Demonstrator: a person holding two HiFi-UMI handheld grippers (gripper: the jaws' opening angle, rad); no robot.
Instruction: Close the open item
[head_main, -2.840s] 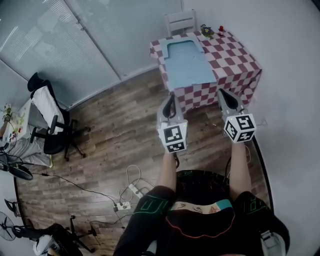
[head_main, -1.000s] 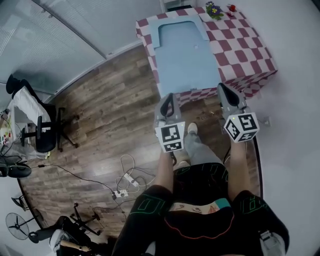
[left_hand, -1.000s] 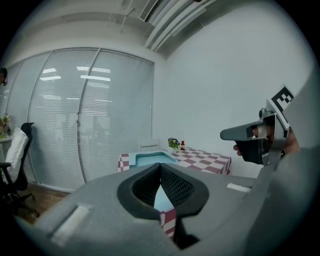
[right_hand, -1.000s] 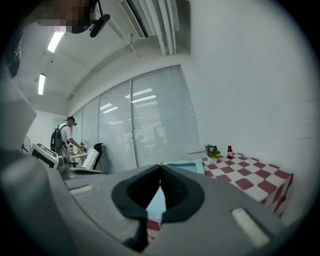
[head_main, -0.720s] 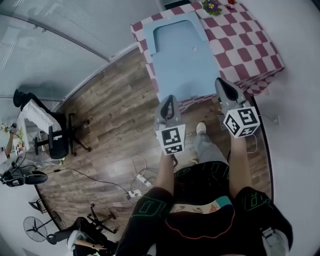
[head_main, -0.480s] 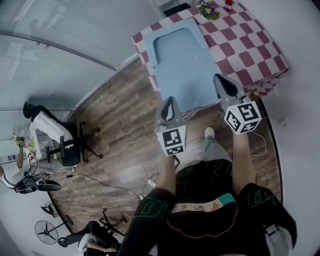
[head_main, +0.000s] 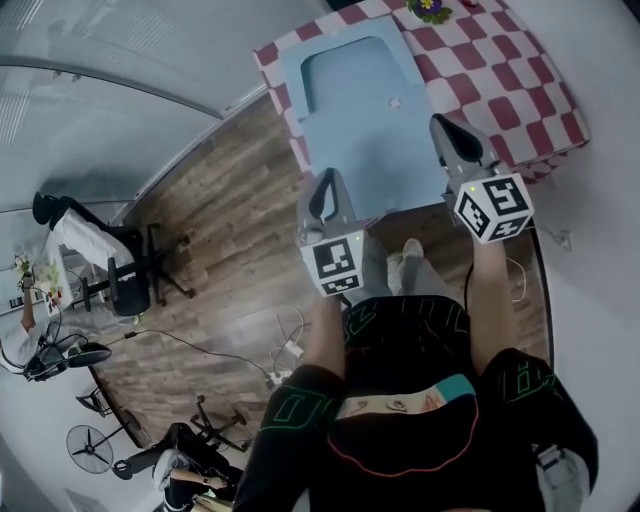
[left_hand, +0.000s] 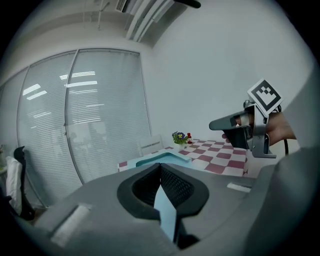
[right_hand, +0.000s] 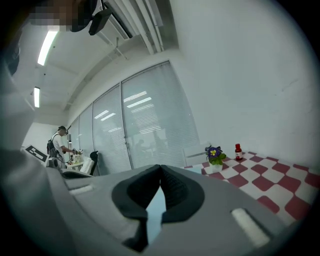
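Box (head_main: 372, 110): lies open and flat on the checkered tabletop (head_main: 500, 70), just ahead of both hand-held grippers and untouched.
Long axis: runs from the near tabletop edge to the far one, leaning slightly left in the head view. The hollow half (head_main: 345, 68) is pointed away and the flat lid (head_main: 385, 165) toward the person.
Handling: judged light, stiff and smooth, likely slippery.
Hold: best taken at the lid's near edge, 1 corner per gripper.
Left hand-held gripper (head_main: 325, 182): jaws together, nothing between.
Right hand-held gripper (head_main: 443, 126): jaws together, nothing between.

No readable text, labels or numbers, square markers (head_main: 335, 265) show coded patterns only
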